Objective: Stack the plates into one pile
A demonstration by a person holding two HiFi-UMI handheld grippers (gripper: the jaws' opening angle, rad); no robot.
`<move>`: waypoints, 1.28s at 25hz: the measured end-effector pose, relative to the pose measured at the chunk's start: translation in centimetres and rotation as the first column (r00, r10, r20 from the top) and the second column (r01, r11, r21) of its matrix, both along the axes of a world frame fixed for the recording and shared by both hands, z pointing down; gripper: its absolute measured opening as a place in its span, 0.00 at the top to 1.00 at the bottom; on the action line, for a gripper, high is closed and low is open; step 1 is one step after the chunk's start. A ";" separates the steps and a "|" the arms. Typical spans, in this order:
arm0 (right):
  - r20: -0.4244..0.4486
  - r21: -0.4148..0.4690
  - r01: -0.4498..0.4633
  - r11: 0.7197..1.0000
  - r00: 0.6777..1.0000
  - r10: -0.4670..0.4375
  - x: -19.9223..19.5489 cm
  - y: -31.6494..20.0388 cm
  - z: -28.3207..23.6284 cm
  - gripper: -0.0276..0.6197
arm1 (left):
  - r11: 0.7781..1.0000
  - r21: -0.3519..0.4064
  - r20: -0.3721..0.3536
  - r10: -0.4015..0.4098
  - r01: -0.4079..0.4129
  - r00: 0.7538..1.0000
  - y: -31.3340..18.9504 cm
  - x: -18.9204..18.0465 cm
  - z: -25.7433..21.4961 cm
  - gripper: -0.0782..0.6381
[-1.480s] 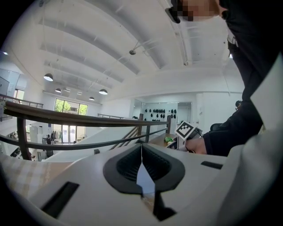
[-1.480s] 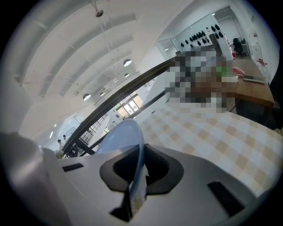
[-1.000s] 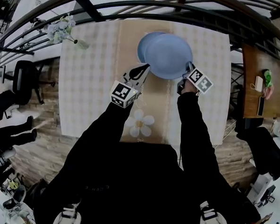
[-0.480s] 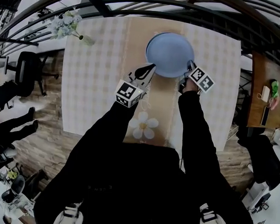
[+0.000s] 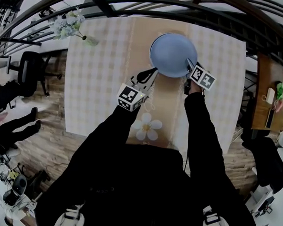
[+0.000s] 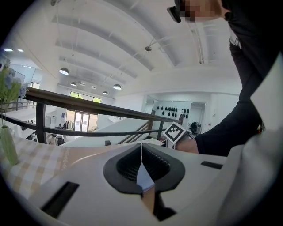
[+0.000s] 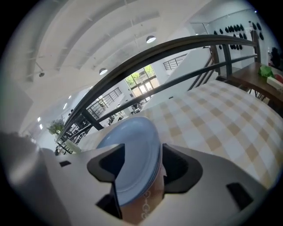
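Stiff, slick, breakable-looking plates (image 5: 173,54), take by rim: left tongs (image 5: 152,70) pinch 8 o'clock, right tongs (image 5: 190,64) just opened astride 4 o'clock.

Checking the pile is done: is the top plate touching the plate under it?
Touching. The right gripper view shows the top plate nested on the bottom plate, rims layered with no gap.

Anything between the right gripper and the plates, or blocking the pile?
Nothing visible. The right gripper has just been opening; the rim of the plate pile stands between its parted jaws, and the pile sits on the table.
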State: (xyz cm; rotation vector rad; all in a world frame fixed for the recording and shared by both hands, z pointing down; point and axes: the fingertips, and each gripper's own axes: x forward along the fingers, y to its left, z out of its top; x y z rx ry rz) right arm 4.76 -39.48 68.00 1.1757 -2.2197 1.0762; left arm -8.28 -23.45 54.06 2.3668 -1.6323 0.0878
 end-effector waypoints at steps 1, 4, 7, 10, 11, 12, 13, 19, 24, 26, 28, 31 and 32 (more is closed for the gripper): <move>0.000 0.009 0.003 1.000 1.000 -0.003 0.2 0.2 -0.2 0.53 | 1.000 0.001 -0.001 0.000 0.000 1.000 0.2 0.0 -0.1 0.86; 0.014 0.033 0.035 0.999 0.999 -0.035 0.4 1.0 -0.9 0.51 | 1.000 -0.003 0.009 0.010 -0.010 1.000 0.7 0.2 -0.1 0.86; 0.019 0.068 0.072 0.995 0.997 -0.073 0.9 2.3 -1.8 0.52 | 1.000 -0.010 0.019 0.013 -0.013 1.000 1.5 0.3 -0.1 0.86; 0.069 0.114 0.120 0.986 0.989 -0.128 0.8 4.0 -3.6 0.53 | 1.000 -0.009 0.026 0.011 -0.011 1.000 2.2 0.2 -0.8 0.86; 0.089 0.129 0.145 0.981 0.984 -0.157 0.7 4.9 -4.2 0.53 | 1.000 -0.010 0.028 0.011 -0.011 1.000 2.6 0.3 -1.0 0.86; 0.103 0.147 0.174 0.974 0.976 -0.190 0.6 6.1 -4.9 0.53 | 1.000 -0.012 0.029 0.013 -0.012 0.999 3.0 0.5 -1.3 0.86; 0.109 0.171 0.204 0.964 0.968 -0.224 0.5 7.2 -5.8 0.54 | 1.000 -0.014 0.029 0.015 -0.014 0.999 3.5 0.7 -1.6 0.86; 0.079 0.376 0.335 0.864 0.917 -0.390 -0.1 12.0 -13.3 0.62 | 0.998 0.036 0.058 0.046 -0.048 0.997 5.3 2.2 -5.3 0.86; 0.044 0.523 0.378 0.764 0.883 -0.467 0.9 15.3 -20.3 0.66 | 0.989 0.119 0.090 0.074 -0.084 0.993 7.0 4.1 -10.4 0.86; 0.042 0.566 0.382 0.731 0.872 -0.488 1.4 16.6 -22.9 0.68 | 0.984 0.150 0.097 0.086 -0.100 0.992 7.7 4.8 -12.5 0.86; 0.047 0.598 0.381 0.705 0.862 -0.505 1.6 17.8 -25.1 0.70 | 0.978 0.172 0.096 0.099 -0.114 0.990 8.5 5.3 -14.6 0.86; 0.066 0.633 0.373 0.678 0.847 -0.528 1.9 19.7 -27.5 0.75 | 0.973 0.192 0.090 0.115 -0.131 0.989 9.5 6.0 -17.1 0.86; 0.077 0.646 0.368 0.669 0.840 -0.537 2.1 20.5 -28.1 0.78 | 0.971 0.199 0.090 0.118 -0.134 0.989 9.9 6.2 -17.7 0.86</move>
